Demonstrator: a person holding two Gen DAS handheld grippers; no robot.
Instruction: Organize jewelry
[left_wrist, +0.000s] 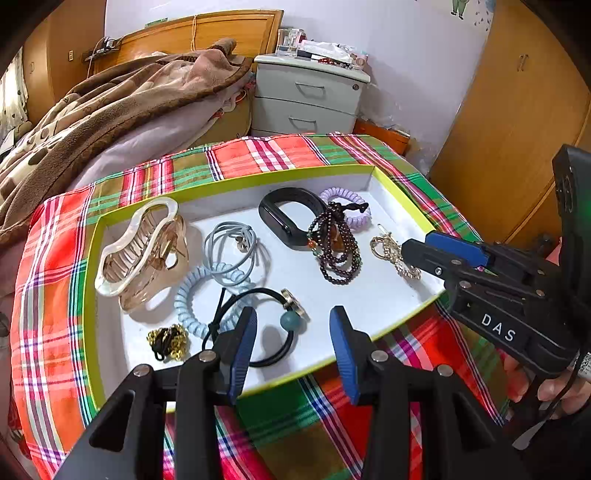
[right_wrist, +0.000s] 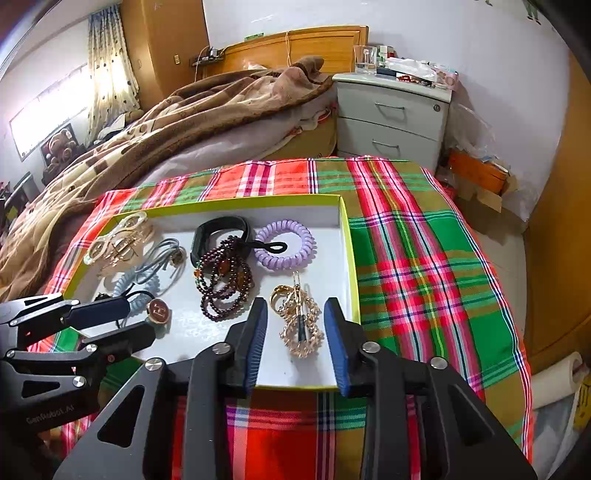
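Jewelry (left_wrist: 336, 251) lies in tray (left_wrist: 236, 182) on tablecloth (left_wrist: 48, 295).

"DAS" on the right gripper (left_wrist: 413, 248); "GenRobot.AI" on the left gripper (right_wrist: 122, 317)

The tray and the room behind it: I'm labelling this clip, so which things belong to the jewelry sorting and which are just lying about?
Job:
tray
hair claw clip
bead bracelet
purple coil tie
gold chain

Lying about:
blanket
nightstand
plaid cloth
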